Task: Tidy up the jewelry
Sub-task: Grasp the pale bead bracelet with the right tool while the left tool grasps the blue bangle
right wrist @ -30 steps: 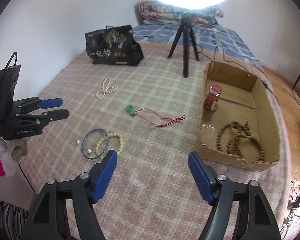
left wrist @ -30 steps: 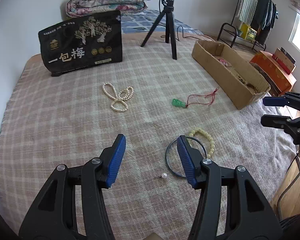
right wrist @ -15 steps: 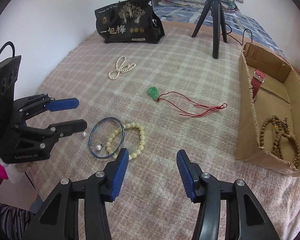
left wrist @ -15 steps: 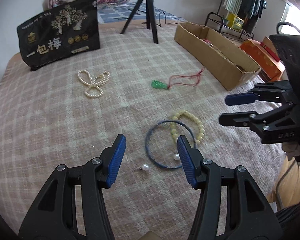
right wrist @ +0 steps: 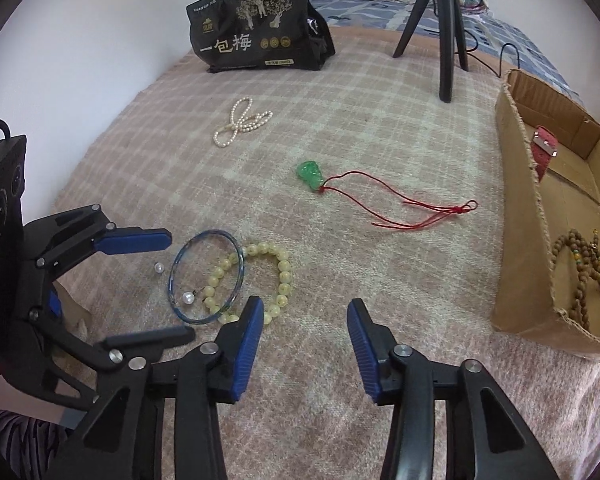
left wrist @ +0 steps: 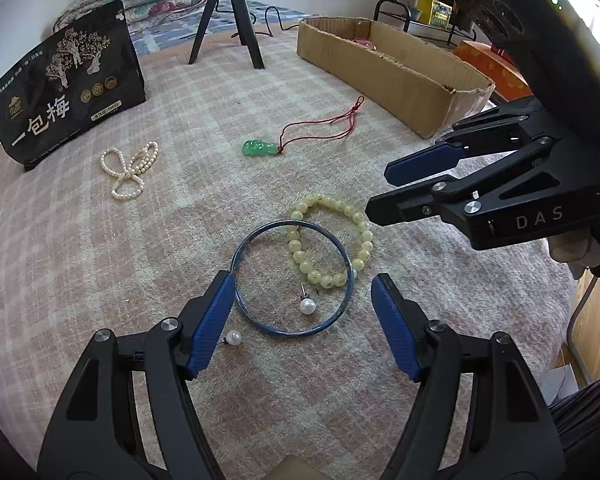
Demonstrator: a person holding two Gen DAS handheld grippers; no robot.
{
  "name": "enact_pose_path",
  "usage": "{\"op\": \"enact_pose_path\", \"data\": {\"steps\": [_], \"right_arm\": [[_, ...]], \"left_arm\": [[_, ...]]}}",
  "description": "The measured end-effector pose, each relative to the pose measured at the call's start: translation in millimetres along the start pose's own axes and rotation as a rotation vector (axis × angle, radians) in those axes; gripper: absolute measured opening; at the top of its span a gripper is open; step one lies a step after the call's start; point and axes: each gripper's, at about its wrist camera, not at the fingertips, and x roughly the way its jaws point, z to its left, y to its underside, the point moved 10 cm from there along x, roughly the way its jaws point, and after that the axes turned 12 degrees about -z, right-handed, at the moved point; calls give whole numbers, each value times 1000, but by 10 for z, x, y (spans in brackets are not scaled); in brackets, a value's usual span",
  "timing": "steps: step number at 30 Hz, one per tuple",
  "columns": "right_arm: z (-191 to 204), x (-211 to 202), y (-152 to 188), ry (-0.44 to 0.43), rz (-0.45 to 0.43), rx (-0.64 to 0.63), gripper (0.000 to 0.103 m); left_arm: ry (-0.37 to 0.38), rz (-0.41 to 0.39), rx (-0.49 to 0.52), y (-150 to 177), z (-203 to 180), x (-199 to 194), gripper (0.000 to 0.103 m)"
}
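Left wrist view: left gripper (left wrist: 303,312), jaws apart and just widened, empty, straddles the blue bangle (left wrist: 293,277) near the bed's (left wrist: 80,240) edge. Right gripper (right wrist: 302,336), narrowing but apart, holds nothing. Lower squarely, avoiding the bead bracelet (left wrist: 332,246) across it.
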Motion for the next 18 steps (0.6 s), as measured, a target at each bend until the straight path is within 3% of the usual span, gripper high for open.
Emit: {"op": "enact_pose_path", "data": {"steps": [18], "right_arm": [[73, 196, -33, 2, 26, -43, 32]], "left_arm": [[-50, 14, 66, 91, 64, 132, 77]]}}
